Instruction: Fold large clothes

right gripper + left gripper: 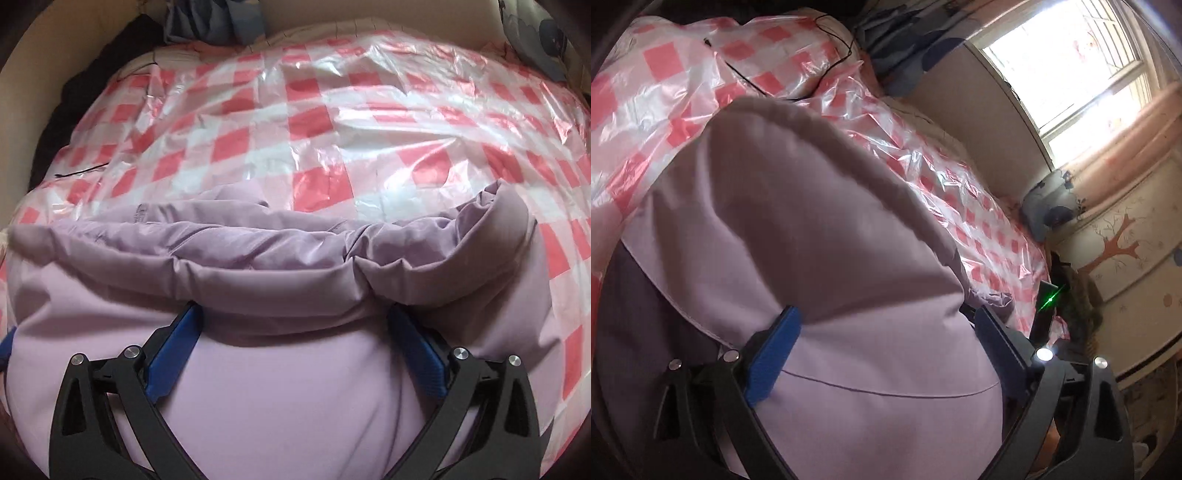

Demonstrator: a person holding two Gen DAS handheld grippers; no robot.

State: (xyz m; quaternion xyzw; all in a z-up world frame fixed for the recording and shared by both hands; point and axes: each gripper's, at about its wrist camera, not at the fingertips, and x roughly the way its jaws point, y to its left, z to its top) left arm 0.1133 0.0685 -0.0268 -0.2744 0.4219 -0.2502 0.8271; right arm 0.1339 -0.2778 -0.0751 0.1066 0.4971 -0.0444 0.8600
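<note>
Lilac padded jacket [280, 387] lies on the checked plastic sheet [332, 122] covering the bed. Your left gripper [886, 332] and right gripper [293, 332] gape wide, gripping nothing. It's puffy, soft, slick: pinch the bunched quilted edge [258, 258].

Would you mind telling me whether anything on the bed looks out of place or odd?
A thin black cable trails loose across the checked plastic sheet beyond the lilac garment. The sheet itself is heavily crinkled. Nothing looks spilled or damaged.

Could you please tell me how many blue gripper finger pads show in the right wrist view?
2 for certain: one blue pad at lower left, one at lower right, both over the lilac padded jacket. A blue sliver at the left edge may be another.
</note>
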